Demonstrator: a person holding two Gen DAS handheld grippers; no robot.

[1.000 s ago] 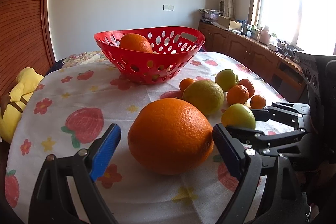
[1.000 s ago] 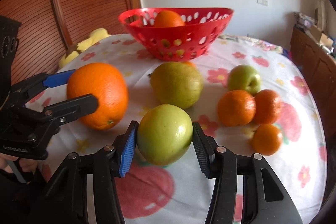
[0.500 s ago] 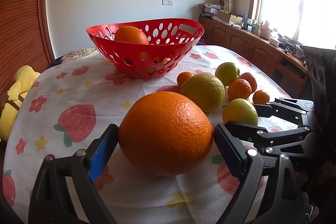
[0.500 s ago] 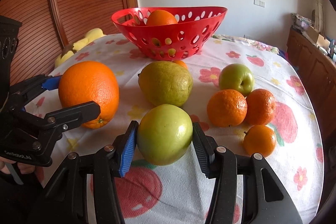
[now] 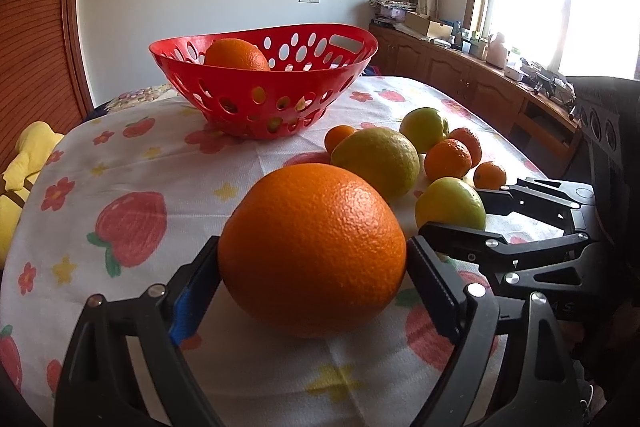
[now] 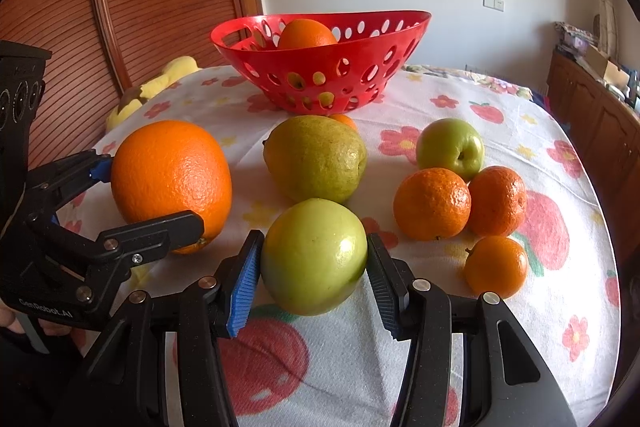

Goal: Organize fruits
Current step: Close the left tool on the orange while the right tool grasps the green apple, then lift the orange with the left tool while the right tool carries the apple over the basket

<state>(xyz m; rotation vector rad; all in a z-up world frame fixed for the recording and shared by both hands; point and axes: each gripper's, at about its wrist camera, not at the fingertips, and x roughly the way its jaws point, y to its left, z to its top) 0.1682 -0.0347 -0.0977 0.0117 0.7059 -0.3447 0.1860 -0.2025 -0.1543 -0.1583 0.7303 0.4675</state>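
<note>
— Both fruits could roll off the cloth: the left gripper [image 5: 312,291] has only just squeezed onto the big orange [image 5: 312,247]; the right gripper [image 6: 314,283] is clamped on the green apple [image 6: 314,255], both resting near the red basket [image 6: 320,79]

— A moment ago the left pads stood clear

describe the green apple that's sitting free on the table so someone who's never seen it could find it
Start at the red basket on the floral tablecloth. Toward its right sits a cluster of small oranges. The free green apple tops that cluster, dimple showing, with no gripper around it.
</note>
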